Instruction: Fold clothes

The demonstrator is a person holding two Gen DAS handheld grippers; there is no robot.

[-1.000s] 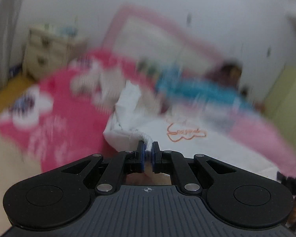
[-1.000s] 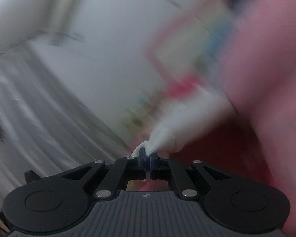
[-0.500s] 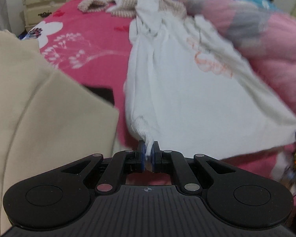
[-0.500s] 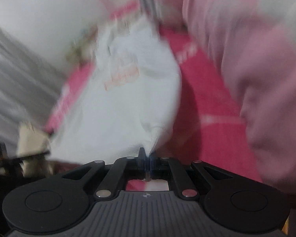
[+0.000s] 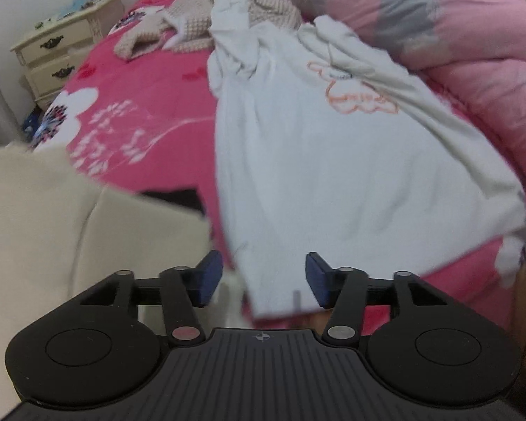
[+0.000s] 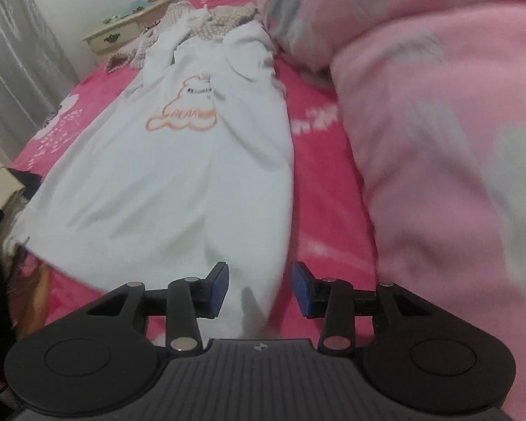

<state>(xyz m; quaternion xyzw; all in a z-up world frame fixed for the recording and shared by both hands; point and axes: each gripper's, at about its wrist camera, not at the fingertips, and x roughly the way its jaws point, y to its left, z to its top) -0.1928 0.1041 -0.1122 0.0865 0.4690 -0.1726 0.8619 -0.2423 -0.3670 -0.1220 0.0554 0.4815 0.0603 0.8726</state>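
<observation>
both grippers were pinching the hem corners of the white shirt (image 5: 333, 175) half a sec ago w/ it strung taut off the bed; now it's lying spread on the pink bedspread (image 5: 150, 105) and both sets of jaws are opening, pads no longer pressing cloth.

bedspread as landmark, big to small: the pink quilt (image 6: 438, 122) is heaped along its right side, the beige knit garment (image 5: 200, 24) is bunched at its far end, and the cream nightstand (image 5: 59, 45) is standing off its far left corner. the shirt is running down the middle, collar end far, hem at the near edge, hanging slightly over.

step in hand, imo: lay-out is finishing, release of the hem. left gripper (image 5: 261, 275) is sitting abt half wide w/ the left hem corner between the pads, untouched. right gripper (image 6: 259, 289) is the same, half wide, right hem corner loose between.

next move prob needs: smoothing, then re-pinching a side edge or sleeve and carrying it across toward the centre. sleeves are crumpled near the collar, so they need pulling out first.

shirt look: white, soft, thin, orange outline print on the chest, long creases along its length, top end rumpled.
</observation>
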